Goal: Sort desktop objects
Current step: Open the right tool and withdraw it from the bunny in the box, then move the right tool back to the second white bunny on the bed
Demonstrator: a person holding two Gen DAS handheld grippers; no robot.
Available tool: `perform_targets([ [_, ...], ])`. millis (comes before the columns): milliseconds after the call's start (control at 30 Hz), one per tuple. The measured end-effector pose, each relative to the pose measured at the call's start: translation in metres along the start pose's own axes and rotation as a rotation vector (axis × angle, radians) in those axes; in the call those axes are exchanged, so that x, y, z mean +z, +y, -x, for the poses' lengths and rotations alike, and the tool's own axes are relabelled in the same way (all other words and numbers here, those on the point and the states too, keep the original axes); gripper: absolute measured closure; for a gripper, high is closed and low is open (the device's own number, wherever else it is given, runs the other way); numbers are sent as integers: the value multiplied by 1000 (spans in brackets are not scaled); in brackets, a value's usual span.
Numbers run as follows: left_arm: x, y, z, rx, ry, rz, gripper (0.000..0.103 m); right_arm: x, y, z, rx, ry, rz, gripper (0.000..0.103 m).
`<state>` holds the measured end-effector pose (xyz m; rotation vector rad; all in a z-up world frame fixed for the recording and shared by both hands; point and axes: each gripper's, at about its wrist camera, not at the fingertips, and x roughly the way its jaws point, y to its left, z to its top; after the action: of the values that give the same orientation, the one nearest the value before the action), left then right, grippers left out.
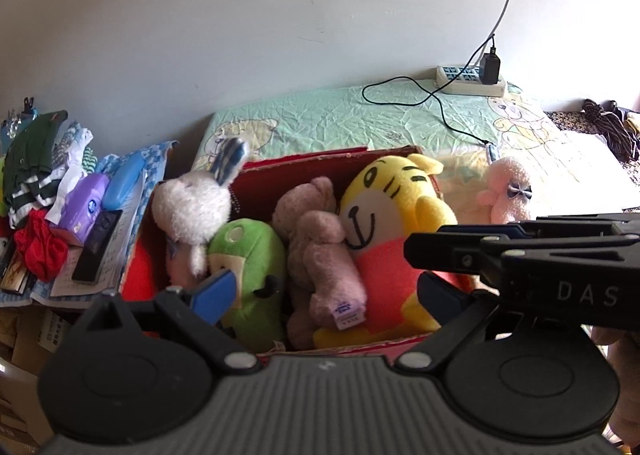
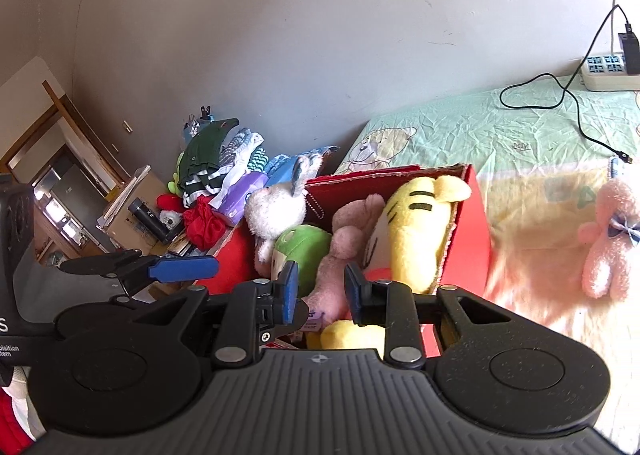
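Note:
A red cardboard box (image 1: 304,159) (image 2: 476,223) stands on the bed and holds a white rabbit (image 1: 192,211) (image 2: 276,211), a green plush (image 1: 248,255) (image 2: 304,243), a pink-brown bear (image 1: 320,255) (image 2: 348,231) and a yellow tiger (image 1: 392,207) (image 2: 416,223). A pink plush with a bow (image 1: 504,191) (image 2: 604,255) lies on the sheet to the right of the box. My left gripper (image 1: 324,293) hovers wide open over the box's near side. My right gripper (image 2: 322,289) is beside it, open with a narrower gap and nothing between its pads; the bear lies behind the gap.
A pile of clothes (image 1: 36,167), a purple tissue pack (image 1: 86,207) and a dark flat device (image 1: 98,247) crowd the surface left of the box. At the back of the bed, against the wall, are a power strip (image 1: 468,81) and a black cable (image 1: 440,107).

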<state>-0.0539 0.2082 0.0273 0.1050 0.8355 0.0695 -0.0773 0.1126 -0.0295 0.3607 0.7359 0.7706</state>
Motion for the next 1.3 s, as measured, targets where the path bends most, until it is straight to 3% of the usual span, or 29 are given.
perform_targets([
  [800,32,-138,-23,-222,13,-172,7,-11,-127,91,-162,-104,-258,74],
  [967,33,-167,-50,-252,30,-195,7,-13,-162,99,-214,-116,-319,74],
  [1133,31,-182,-90,-292,67,-138,14,-14,-195,93,-225,-107,-372,74],
  [1300,35,-187,-133,-284,83,-89,22,-8,-222,80,-218,-109,-408,73],
])
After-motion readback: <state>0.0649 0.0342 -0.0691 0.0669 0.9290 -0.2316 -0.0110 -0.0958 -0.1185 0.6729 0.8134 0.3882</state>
